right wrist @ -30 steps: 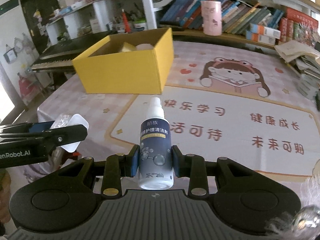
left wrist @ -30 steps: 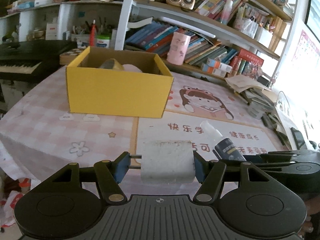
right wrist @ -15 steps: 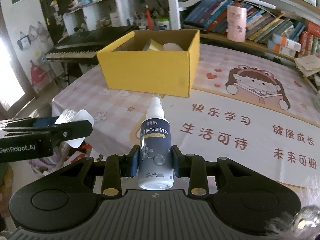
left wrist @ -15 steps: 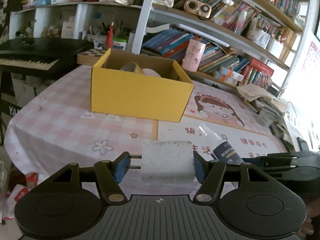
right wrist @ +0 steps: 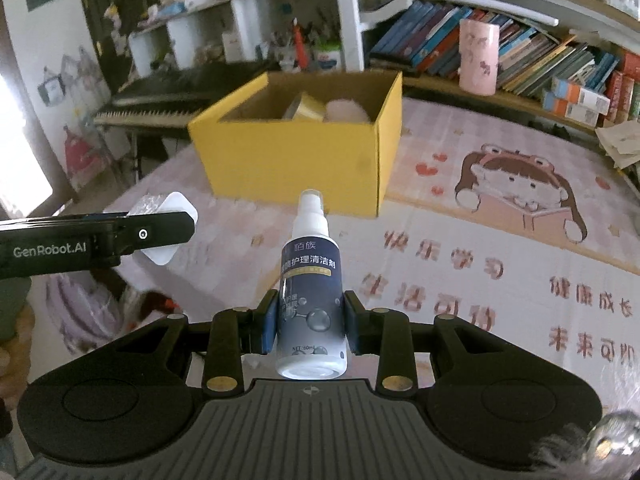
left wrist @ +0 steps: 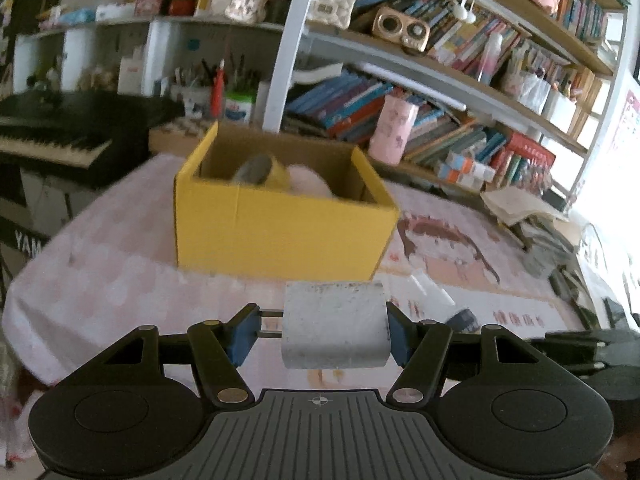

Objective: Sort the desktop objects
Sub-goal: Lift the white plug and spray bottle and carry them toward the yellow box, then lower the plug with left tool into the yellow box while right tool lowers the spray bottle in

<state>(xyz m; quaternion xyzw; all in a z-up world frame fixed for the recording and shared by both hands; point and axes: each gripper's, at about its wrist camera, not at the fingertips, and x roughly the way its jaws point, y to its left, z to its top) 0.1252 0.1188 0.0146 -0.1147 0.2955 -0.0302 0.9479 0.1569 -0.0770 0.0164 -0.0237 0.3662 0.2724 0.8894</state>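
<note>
My left gripper [left wrist: 321, 334] is shut on a white-grey padded packet [left wrist: 335, 328], held above the near part of the table. From the right wrist view the same gripper [right wrist: 152, 234] shows side-on at the left with the packet [right wrist: 176, 204] sticking out. My right gripper [right wrist: 311, 326] is shut on a dark-labelled spray bottle [right wrist: 310, 264] with a white nozzle pointing away. Ahead of both stands an open yellow cardboard box [left wrist: 280, 232] [right wrist: 296, 164]. It holds a yellow tape roll [left wrist: 262, 170] and a pale pink soft thing [left wrist: 310, 186].
The table wears a pink checked cloth [left wrist: 100, 264] and a cartoon mat with red characters [right wrist: 500, 240]. A black piano keyboard [left wrist: 48, 148] stands to the left. Bookshelves [left wrist: 440, 128] and a pink cup [right wrist: 478, 56] stand behind the box, and loose papers [left wrist: 520, 204] lie at the right.
Both grippers have travelled with their loads. The yellow box now sits further right and lower in both views, and more of its inside shows. Both grips are unchanged.
</note>
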